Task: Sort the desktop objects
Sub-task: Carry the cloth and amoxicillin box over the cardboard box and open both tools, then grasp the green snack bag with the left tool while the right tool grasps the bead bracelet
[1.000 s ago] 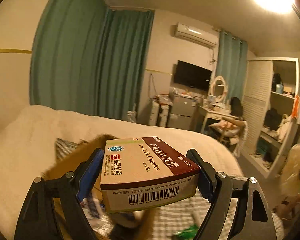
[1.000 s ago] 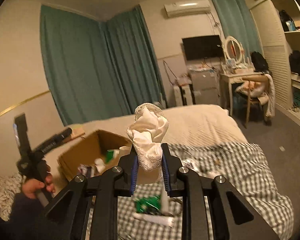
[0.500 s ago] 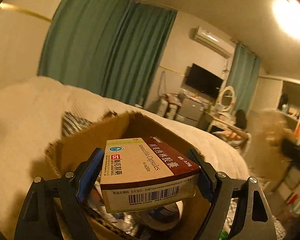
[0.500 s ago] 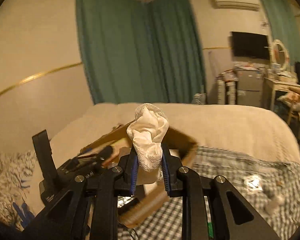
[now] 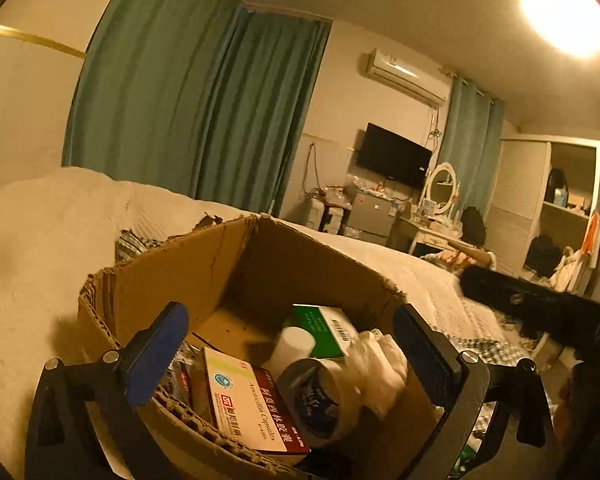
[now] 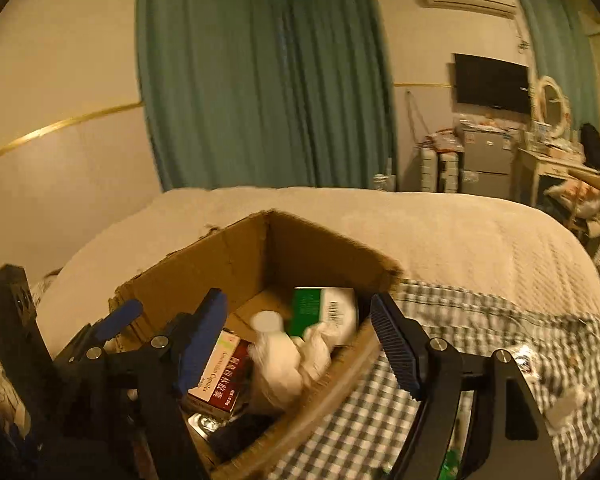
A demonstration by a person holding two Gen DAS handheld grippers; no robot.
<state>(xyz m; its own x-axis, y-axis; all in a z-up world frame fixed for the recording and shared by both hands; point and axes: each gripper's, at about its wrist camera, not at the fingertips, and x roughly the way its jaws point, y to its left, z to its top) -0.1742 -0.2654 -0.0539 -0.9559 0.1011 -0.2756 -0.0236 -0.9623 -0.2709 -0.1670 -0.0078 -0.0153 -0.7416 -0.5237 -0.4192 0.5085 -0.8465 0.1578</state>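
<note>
An open cardboard box [image 5: 172, 264] [image 6: 220, 260] sits on the bed. Inside it lie a red-and-white capsule carton [image 5: 252, 408] [image 6: 224, 376], a green-and-white carton [image 5: 320, 330] [image 6: 320, 312], a white bottle [image 5: 292, 346] [image 6: 266, 322], a tape roll [image 5: 316, 396] and a white cloth [image 5: 380, 364] [image 6: 284, 364]. My left gripper [image 5: 292, 340] hangs open over the box with nothing between its blue pads. My right gripper [image 6: 298, 336] is open too, just above the cloth. The left gripper's body [image 6: 100, 336] shows at the left of the right wrist view.
A beige blanket [image 6: 440, 232] covers the bed, with a checked sheet [image 6: 380, 408] to the right of the box carrying a few small items. Green curtains, a TV, a dresser and a chair stand beyond the bed. The right gripper's dark body [image 5: 540, 308] crosses the left view's right side.
Both grippers moved over the box and opened. The capsule carton dropped from the left gripper into the box, and the white cloth fell from the right gripper into it.
</note>
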